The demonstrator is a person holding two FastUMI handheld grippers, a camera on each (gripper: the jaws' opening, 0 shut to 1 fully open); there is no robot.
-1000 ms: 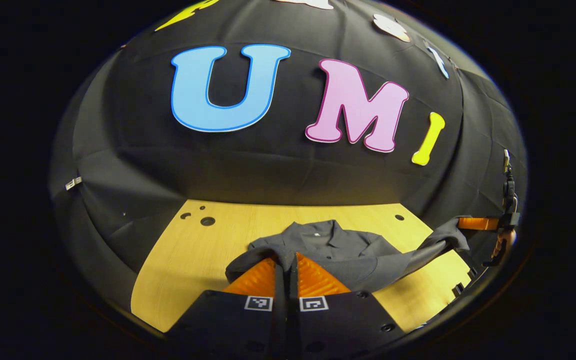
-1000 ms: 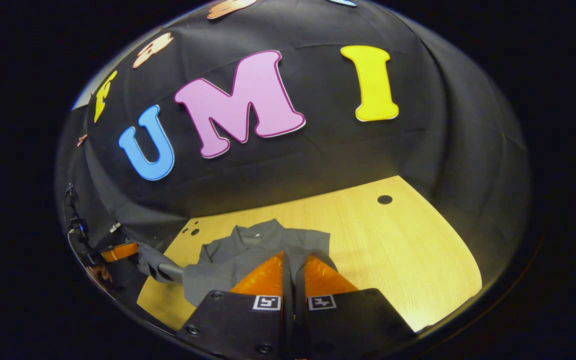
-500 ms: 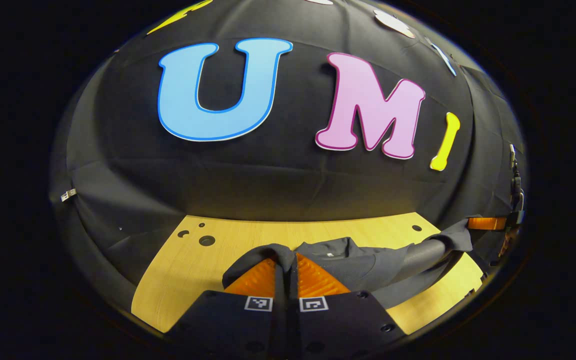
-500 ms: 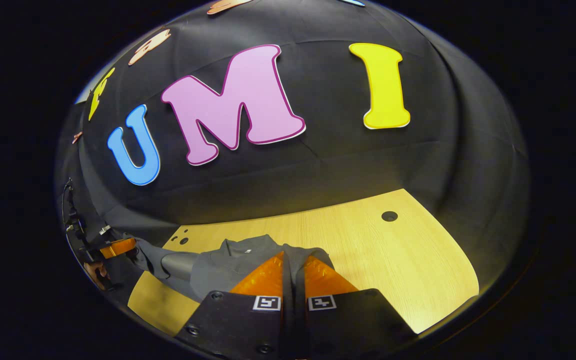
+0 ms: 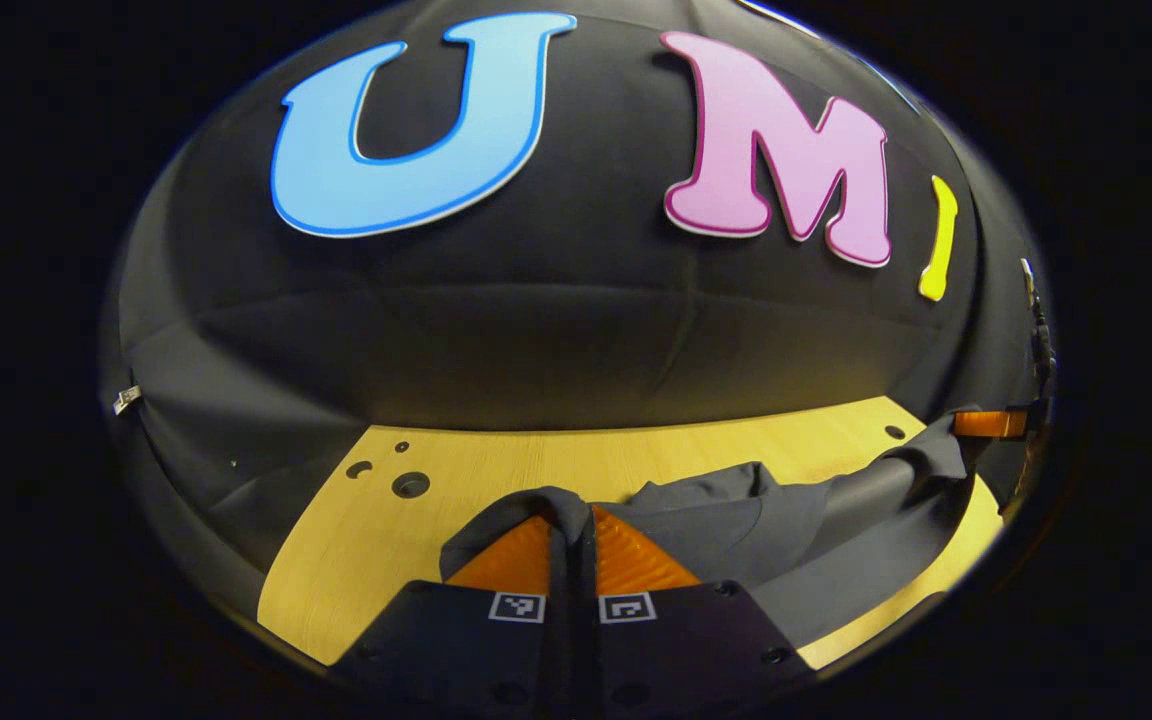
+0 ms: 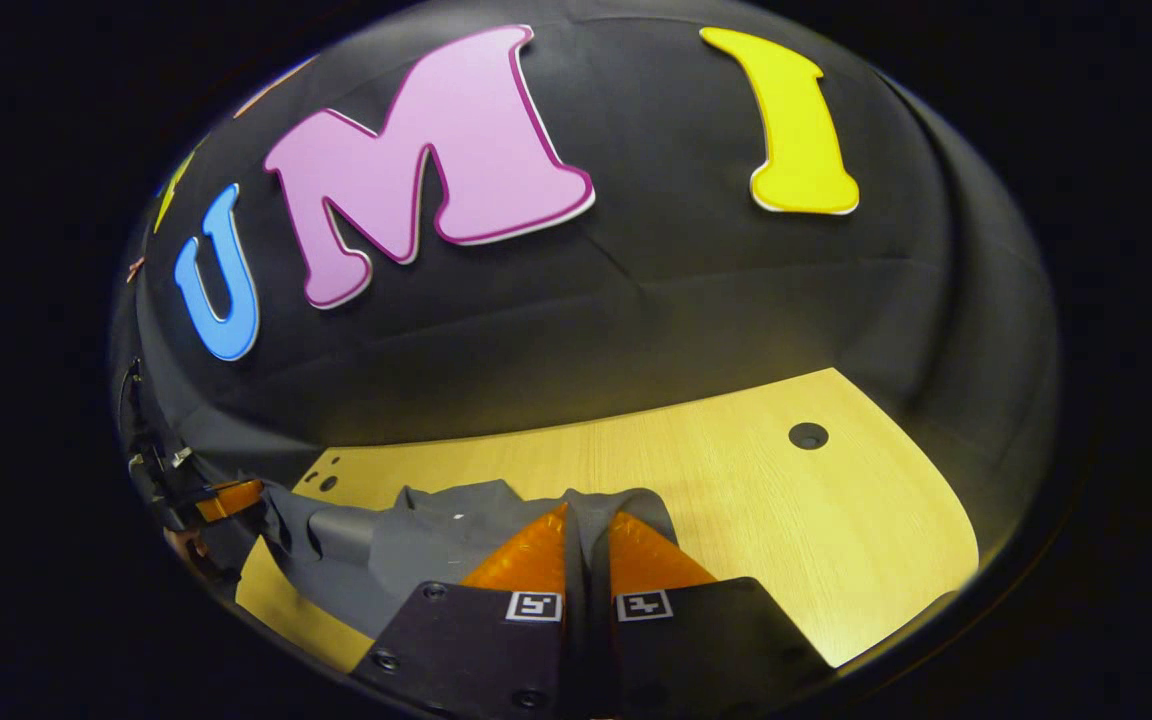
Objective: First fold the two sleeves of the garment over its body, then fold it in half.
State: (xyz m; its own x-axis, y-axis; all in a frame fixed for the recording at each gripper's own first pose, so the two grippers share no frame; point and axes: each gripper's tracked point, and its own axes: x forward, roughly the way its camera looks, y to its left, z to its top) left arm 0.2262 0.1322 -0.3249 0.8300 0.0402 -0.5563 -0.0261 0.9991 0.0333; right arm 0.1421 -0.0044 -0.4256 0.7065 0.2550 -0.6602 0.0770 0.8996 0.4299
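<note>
While no label is readable, each claw, left claw (image 5: 572,525) and right claw (image 6: 586,520), pinches the grey garment (image 5: 736,515).

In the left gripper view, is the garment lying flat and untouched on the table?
No: the left gripper pinches an edge of the grey garment, which is lifted and stretched toward the right gripper above the wooden table.
</note>
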